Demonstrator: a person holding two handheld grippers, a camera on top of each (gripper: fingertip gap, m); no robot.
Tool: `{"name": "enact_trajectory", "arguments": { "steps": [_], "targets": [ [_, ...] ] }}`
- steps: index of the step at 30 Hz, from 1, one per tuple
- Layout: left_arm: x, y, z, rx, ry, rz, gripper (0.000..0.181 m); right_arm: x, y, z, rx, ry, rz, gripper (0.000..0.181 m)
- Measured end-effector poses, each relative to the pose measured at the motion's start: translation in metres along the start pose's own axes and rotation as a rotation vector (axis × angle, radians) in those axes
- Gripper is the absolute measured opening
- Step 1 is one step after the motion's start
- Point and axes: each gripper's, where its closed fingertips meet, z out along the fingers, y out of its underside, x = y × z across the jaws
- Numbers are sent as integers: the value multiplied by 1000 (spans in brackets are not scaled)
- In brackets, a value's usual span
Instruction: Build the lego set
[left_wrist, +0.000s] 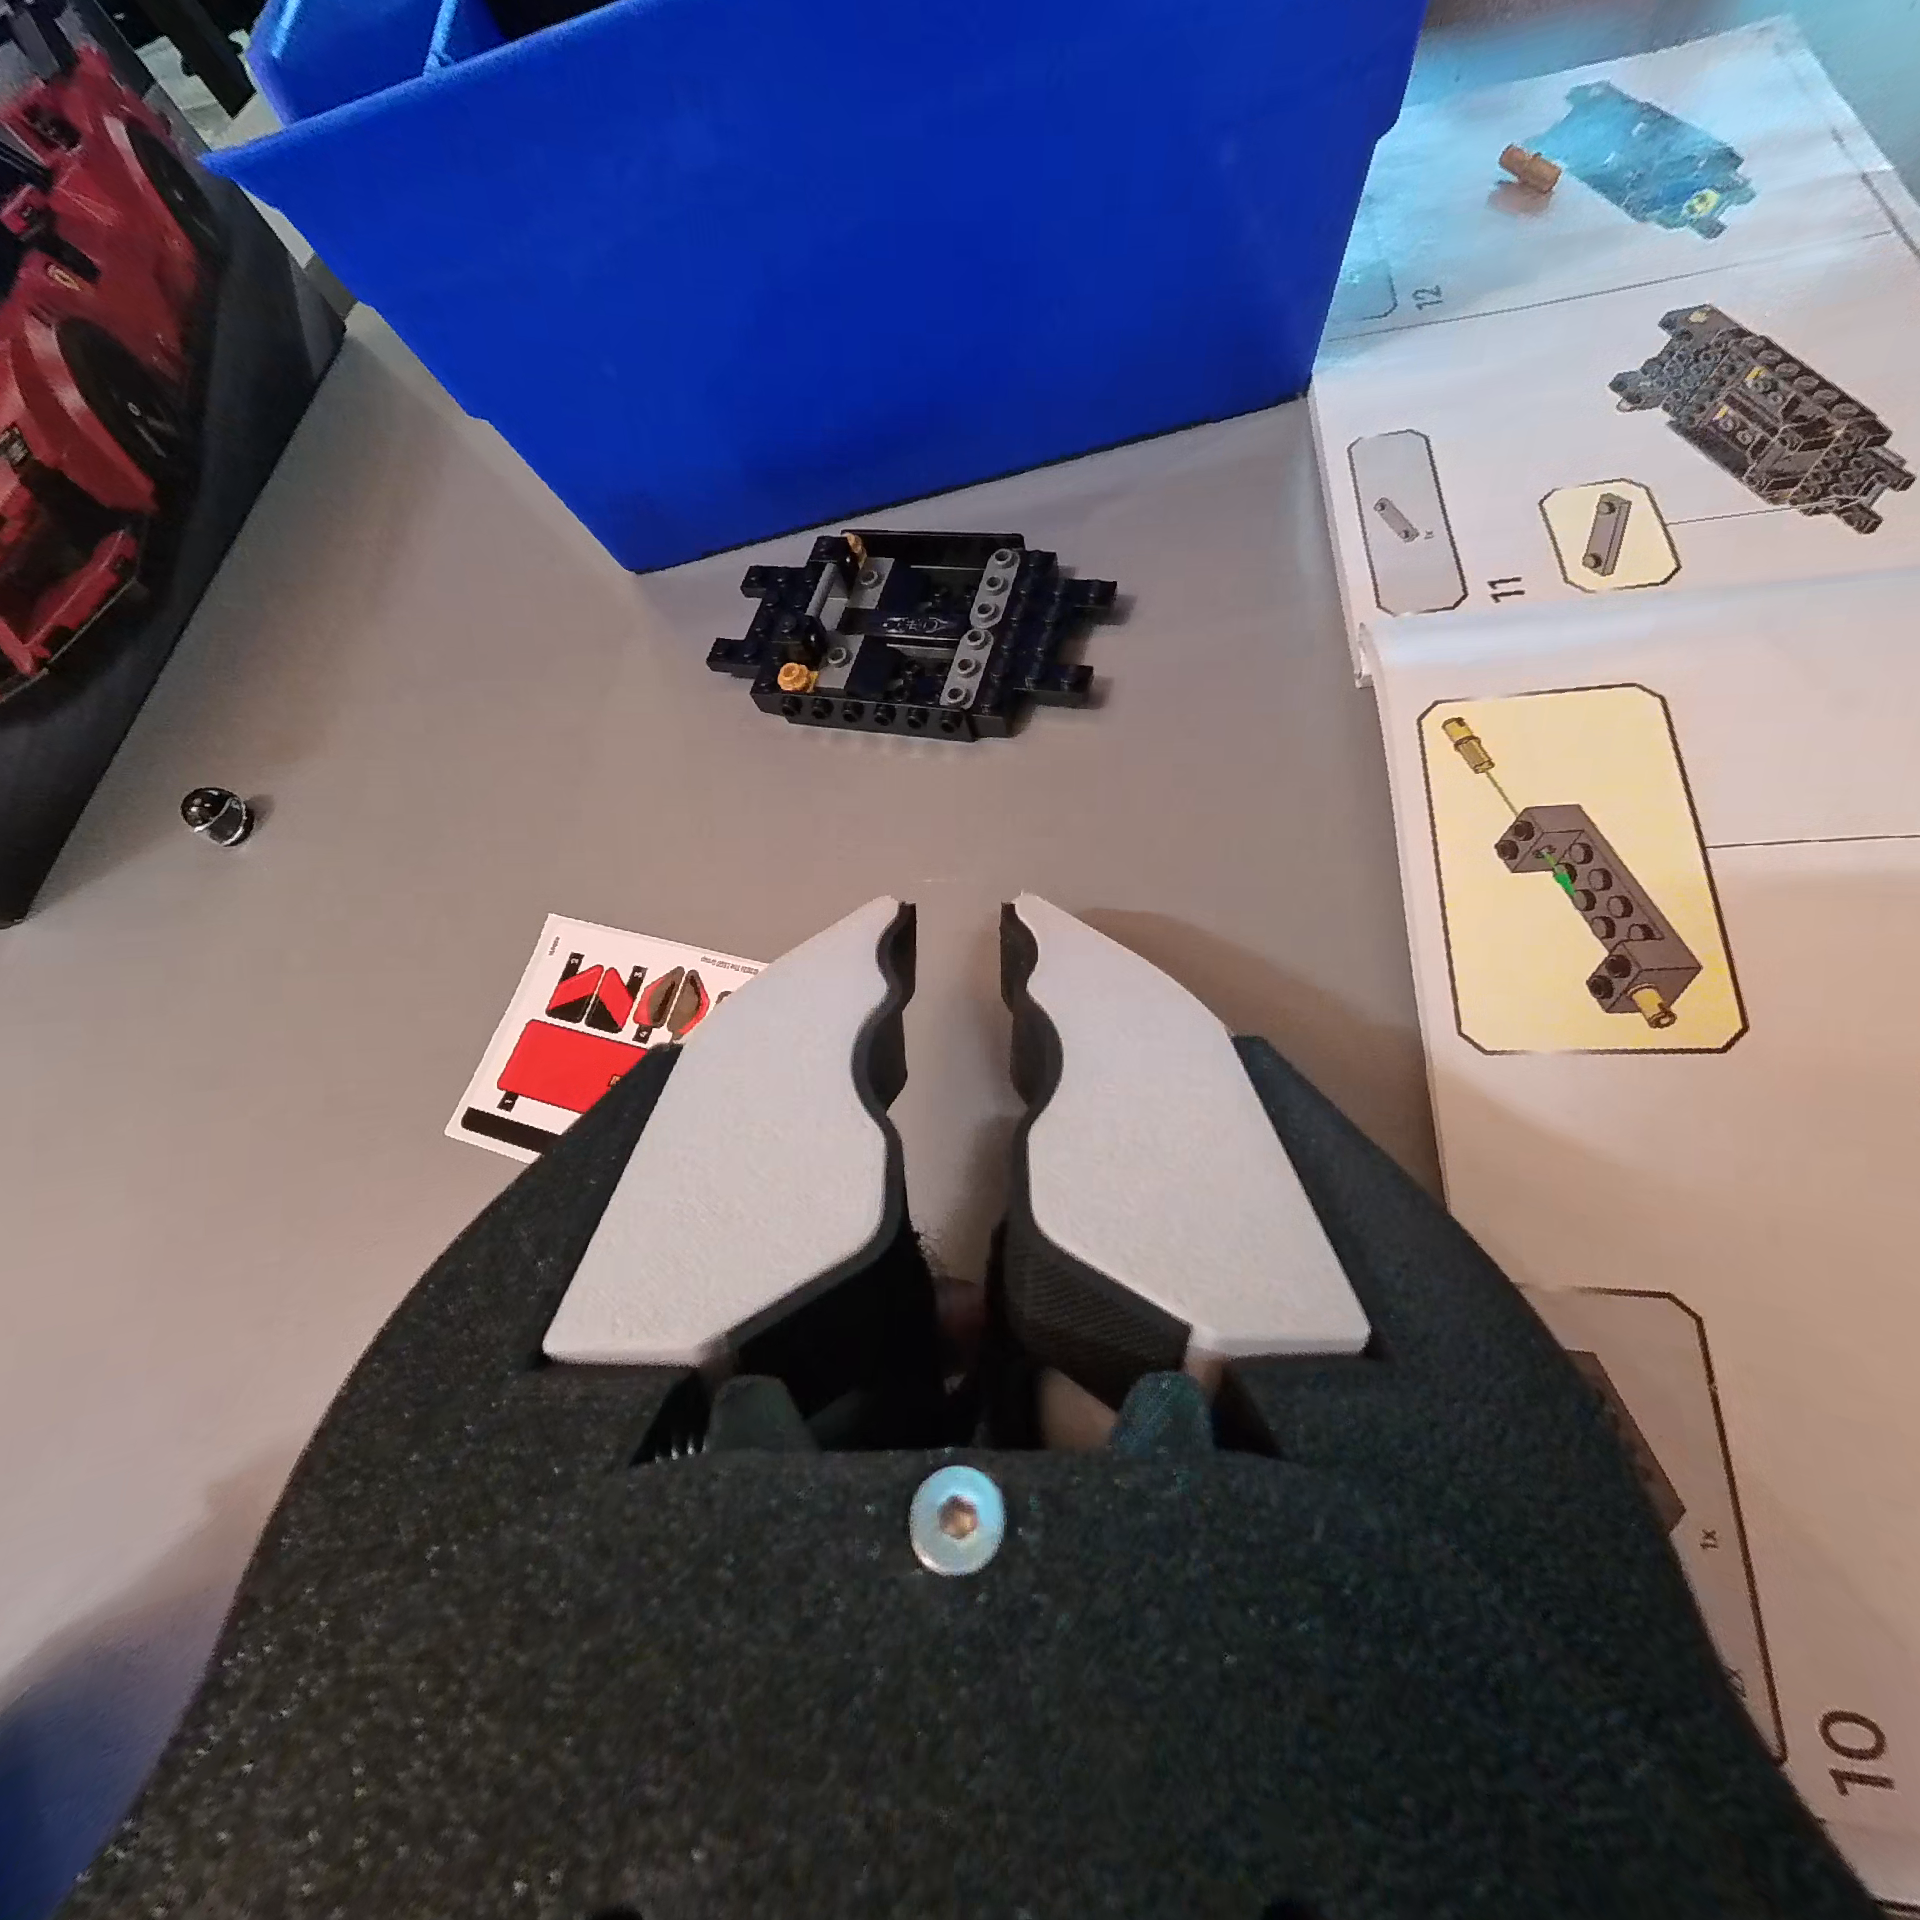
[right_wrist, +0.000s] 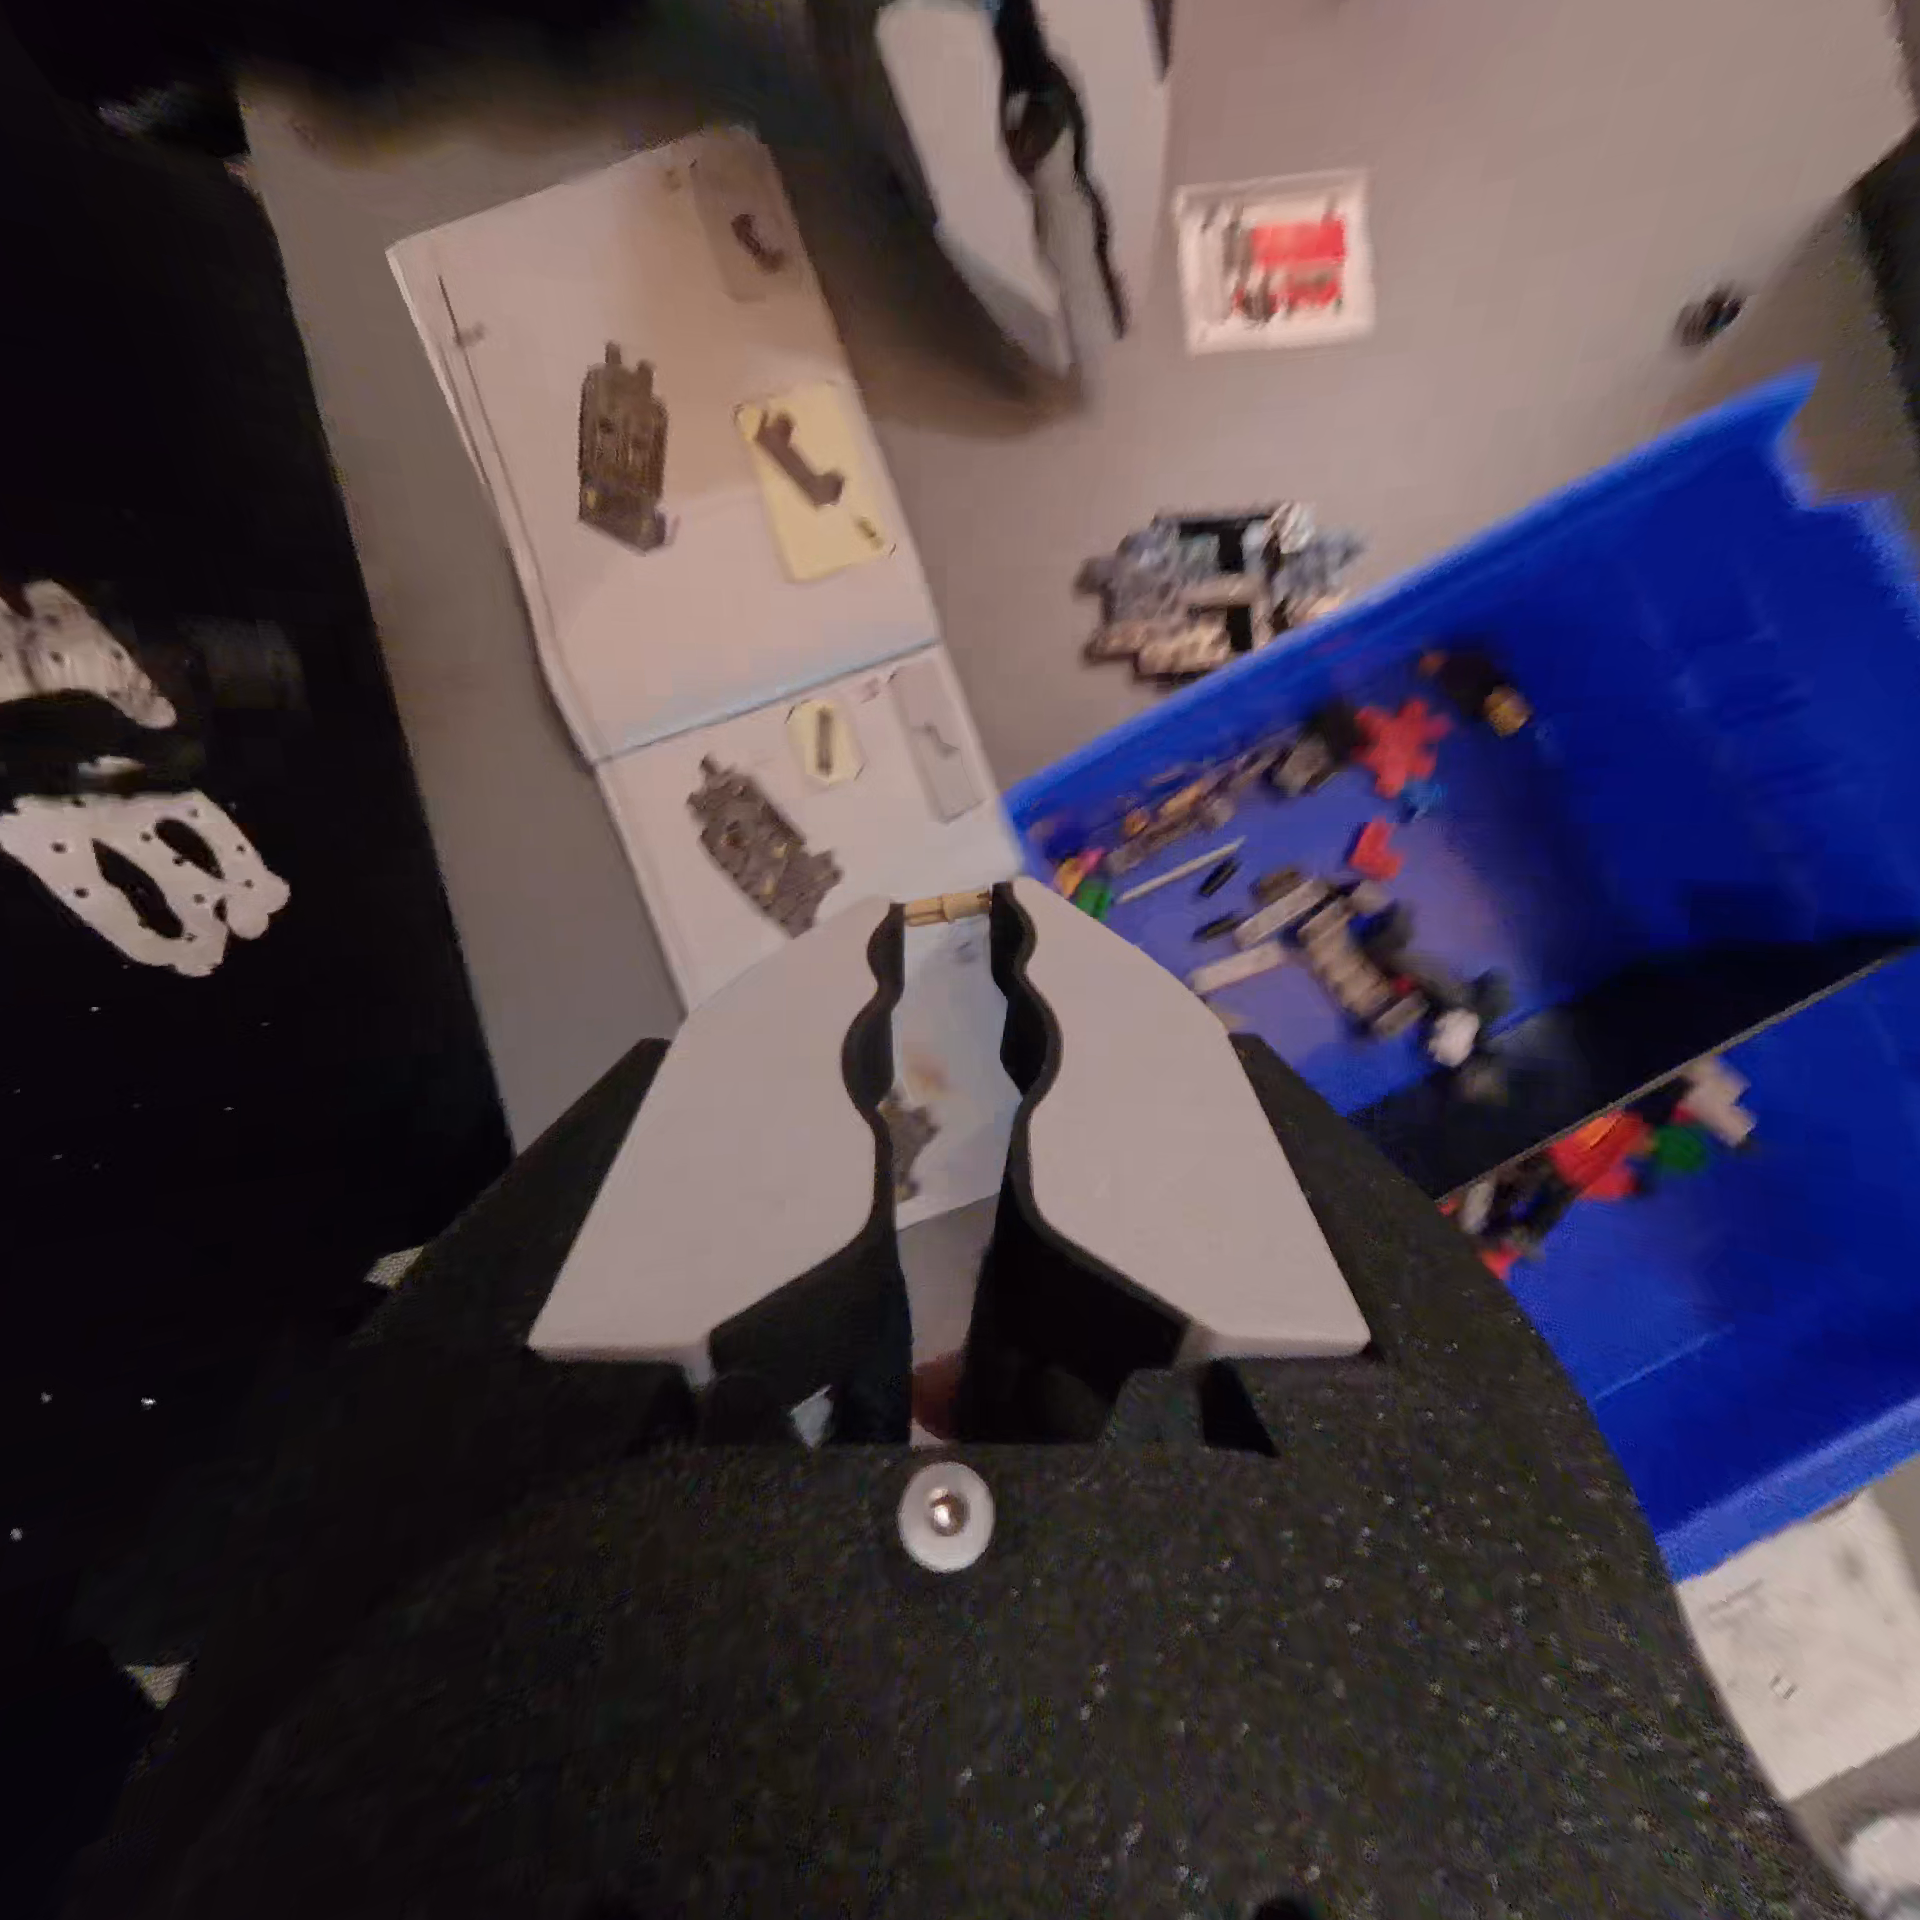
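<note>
Two grippers in view: left gripper hangs released, jaws parted over bare grey counter, nothing between them. Right gripper clenched on a small tan peg at its tips, above the instruction booklet. Black lego chassis sits on the counter just beside the blue bin; sticker sheet near left gripper.

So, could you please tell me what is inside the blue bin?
The blue bin holds loose Lego pieces, mostly black and grey, some red and green. Its divider hides part of the floor; blur prevents identifying shapes.
</note>
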Motion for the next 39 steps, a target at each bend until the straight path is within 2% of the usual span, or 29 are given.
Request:
{"name": "enact_trajectory", "arguments": {
  "steps": [3,6,9,11,15,18,20,22,24,28,29,32,33,37,39],
  "targets": [
    [1,1,1,-8,1,8,15,-25,36,35,-51,95,111,16],
    [1,2,2,-18,-1,17,15,-31,65,76,-30,168,230,16],
    [1,1,1,-8,-3,18,15,-29,75,95,27,221,300,16],
    [1,0,0,-3,-4,15,15,-34,77,102,30,200,339,16],
    [1,0,1,-4,-3,16,16,-33,79,100,10,235,353,31],
    [1,1,1,-6,-4,18,16,-31,79,99,-12,254,339,34],
    [1,0,1,-2,-3,16,16,-36,75,101,-2,226,323,45],
    [1,0,0,3,-2,11,16,-38,70,105,19,209,322,46],
    [0,-1,0,9,-3,8,16,-38,67,104,31,219,301,62],
    [0,-1,-1,11,0,6,16,-39,57,101,95,210,278,78],
    [0,-1,-1,12,0,5,16,-37,53,98,132,225,269,76],
    [-1,-3,-2,23,-2,-9,16,-24,33,80,311,326,243,48],
    [-2,-3,-2,30,-4,-14,16,-19,26,73,379,354,251,45],
    [-3,-5,-4,47,-8,-19,16,-5,3,46,627,426,291,97],
    [-3,-5,-4,46,-8,-20,16,-5,0,45,653,404,307,111]
  ]
}}
